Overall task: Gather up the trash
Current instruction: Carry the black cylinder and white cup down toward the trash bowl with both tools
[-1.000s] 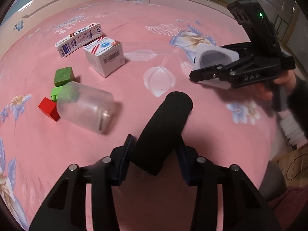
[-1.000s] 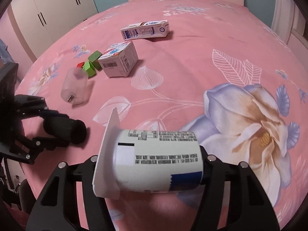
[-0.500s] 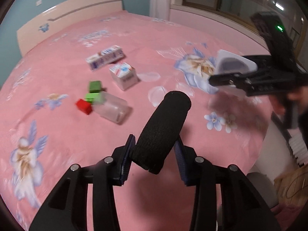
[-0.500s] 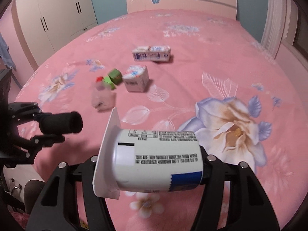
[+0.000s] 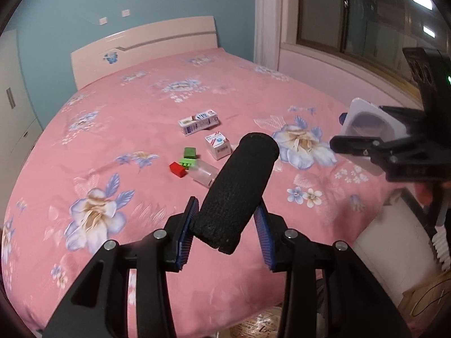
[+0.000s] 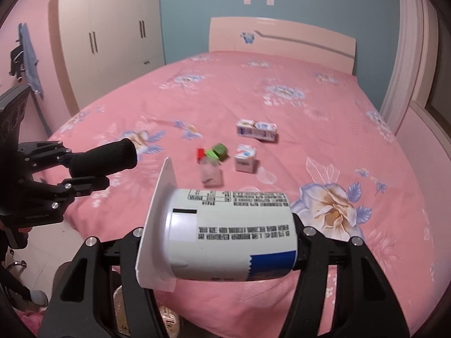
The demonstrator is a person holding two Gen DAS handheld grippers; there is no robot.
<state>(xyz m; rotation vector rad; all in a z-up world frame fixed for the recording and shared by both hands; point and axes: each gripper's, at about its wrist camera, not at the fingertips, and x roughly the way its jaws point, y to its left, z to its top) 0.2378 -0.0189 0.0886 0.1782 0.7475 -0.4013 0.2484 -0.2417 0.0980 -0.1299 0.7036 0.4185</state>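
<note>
My left gripper (image 5: 225, 236) is shut on a black foam cylinder (image 5: 239, 188) and holds it above the bed's near edge; it also shows in the right wrist view (image 6: 104, 159). My right gripper (image 6: 222, 239) is shut on a white yogurt cup (image 6: 231, 231) lying sideways; it also shows in the left wrist view (image 5: 369, 129). On the pink bed (image 5: 141, 129) lie a long carton (image 5: 199, 121), a small white box (image 5: 218, 145), a clear plastic jar (image 5: 205, 173), green blocks (image 5: 189, 156) and a red block (image 5: 177, 169).
The headboard (image 6: 282, 42) is at the far end. A wardrobe (image 6: 112, 39) stands on the left, a window sill (image 5: 338, 67) on the right. Something pale, perhaps a bin or bag (image 6: 166, 321), shows below the bed's near edge. White furniture (image 5: 394, 253) stands beside the bed.
Both grippers have pulled back and risen from the bed, each keeping its object. The items on the bed look smaller and farther; the bed's near edge and the floor have come into view.
</note>
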